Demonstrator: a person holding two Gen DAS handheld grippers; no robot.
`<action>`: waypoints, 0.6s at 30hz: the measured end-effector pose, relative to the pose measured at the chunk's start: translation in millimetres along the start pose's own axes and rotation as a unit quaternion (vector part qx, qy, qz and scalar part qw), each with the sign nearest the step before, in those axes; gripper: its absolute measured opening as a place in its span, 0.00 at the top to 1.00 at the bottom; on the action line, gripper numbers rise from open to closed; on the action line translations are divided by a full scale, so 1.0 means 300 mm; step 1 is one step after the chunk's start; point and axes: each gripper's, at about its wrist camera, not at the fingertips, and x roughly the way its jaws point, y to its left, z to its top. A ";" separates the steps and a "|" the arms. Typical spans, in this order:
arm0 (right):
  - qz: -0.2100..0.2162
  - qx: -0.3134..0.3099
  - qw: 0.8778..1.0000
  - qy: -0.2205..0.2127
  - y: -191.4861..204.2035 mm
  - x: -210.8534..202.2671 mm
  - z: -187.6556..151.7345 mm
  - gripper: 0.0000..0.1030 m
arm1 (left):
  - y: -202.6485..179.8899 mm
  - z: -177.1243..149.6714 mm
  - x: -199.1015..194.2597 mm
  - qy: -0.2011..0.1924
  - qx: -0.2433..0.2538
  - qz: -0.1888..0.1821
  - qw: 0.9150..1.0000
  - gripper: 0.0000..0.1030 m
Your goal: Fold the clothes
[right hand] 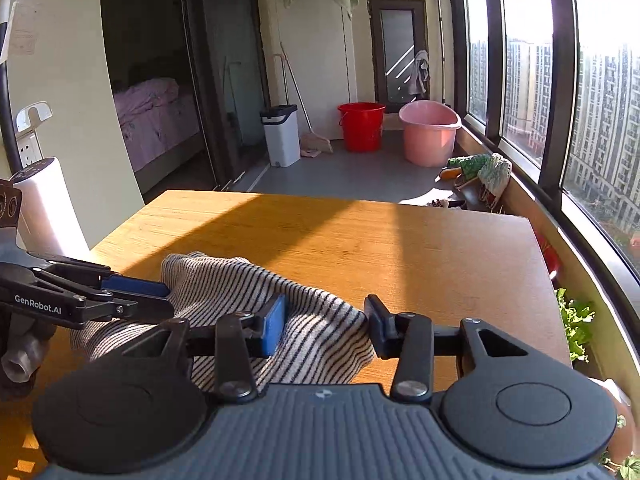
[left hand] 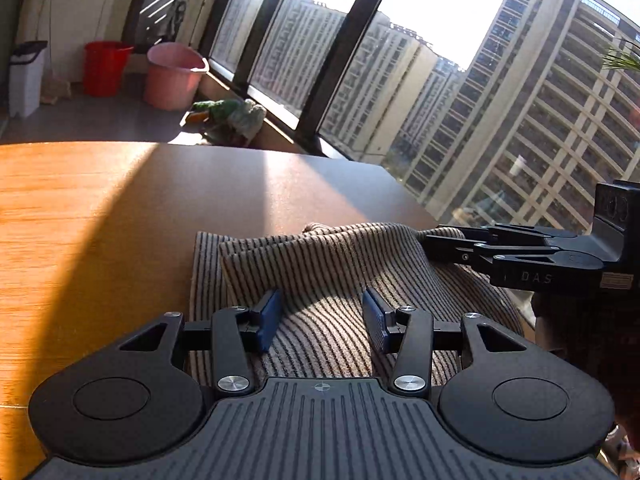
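The wooden table (right hand: pixel 400 248) filled the frame's centre. The striped garment (right hand: pixel 248 300) lay bunched at its lower-left portion. The left gripper (left hand: pixel 322 318) and right gripper (right hand: pixel 326 324) each sat at lower centre, fingers spread apart over the cloth, clamping nothing.

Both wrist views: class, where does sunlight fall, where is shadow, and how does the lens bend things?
Left wrist view: sun stripes the table, shadow crosses its middle, sky blown out, towers curve. Right wrist view: a sunlit band crosses the table's far half, the striped garment is part lit, window frames bow.
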 end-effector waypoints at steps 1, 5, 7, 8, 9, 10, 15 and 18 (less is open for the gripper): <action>0.000 -0.004 1.000 0.003 0.004 0.036 0.014 0.58 | -0.001 -0.004 -0.006 0.002 -0.004 -0.003 1.000 0.52; 0.014 -0.010 1.000 0.019 -0.006 0.132 0.066 0.55 | -0.041 -0.018 -0.044 0.007 0.017 -0.002 1.000 0.48; 0.012 -0.007 1.000 0.026 -0.010 0.146 0.069 0.55 | -0.056 -0.006 -0.068 0.002 0.029 -0.004 1.000 0.45; 0.009 -0.011 1.000 0.025 -0.007 0.143 0.066 0.55 | -0.068 0.007 -0.093 -0.009 0.037 -0.006 0.999 0.43; 0.006 -0.013 1.000 0.023 -0.002 0.137 0.062 0.55 | -0.083 0.019 -0.118 -0.023 0.048 -0.004 0.999 0.39; 0.003 -0.015 1.000 0.021 0.003 0.133 0.057 0.55 | -0.106 0.034 -0.142 -0.045 0.064 0.006 0.997 0.36; -0.012 -0.023 1.000 0.016 0.024 0.136 0.049 0.55 | -0.217 0.098 -0.126 -0.075 0.214 0.038 0.973 0.09; -0.015 -0.019 1.000 -0.002 0.026 0.119 0.039 0.54 | -0.197 0.101 0.021 -0.018 0.242 0.076 0.967 0.13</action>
